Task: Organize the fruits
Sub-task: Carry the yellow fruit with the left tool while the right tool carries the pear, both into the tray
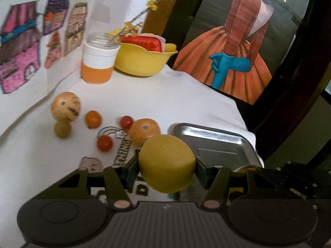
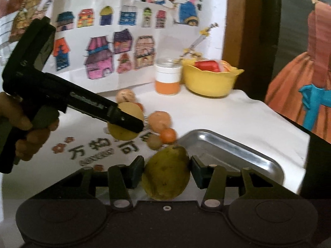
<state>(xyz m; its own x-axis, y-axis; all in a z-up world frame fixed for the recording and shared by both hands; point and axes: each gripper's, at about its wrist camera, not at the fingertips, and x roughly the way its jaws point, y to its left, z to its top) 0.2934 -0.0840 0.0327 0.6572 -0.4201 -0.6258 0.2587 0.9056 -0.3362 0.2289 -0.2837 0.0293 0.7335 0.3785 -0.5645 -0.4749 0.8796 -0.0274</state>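
Note:
My left gripper (image 1: pixel 166 170) is shut on a yellow lemon (image 1: pixel 166 163), held over the white cloth just left of the steel tray (image 1: pixel 219 142). From the right wrist view, a hand holds this left gripper (image 2: pixel 132 123) with the lemon (image 2: pixel 122 134) in it. My right gripper (image 2: pixel 166 173) is shut on a greenish-yellow pear (image 2: pixel 166 175) at the near left corner of the tray (image 2: pixel 238 155). On the cloth lie an orange (image 1: pixel 144 132), a small tangerine (image 1: pixel 93 119), two cherry tomatoes (image 1: pixel 126 122) (image 1: pixel 104 143), a tan round fruit (image 1: pixel 65 107) and a kiwi (image 1: pixel 62 130).
A yellow bowl (image 1: pixel 142 64) holding something red and an orange-and-white jar (image 1: pixel 99 62) stand at the back of the table. Paper drawings of houses cover the wall behind. The table edge drops off right of the tray, before a dark painted panel (image 1: pixel 238 41).

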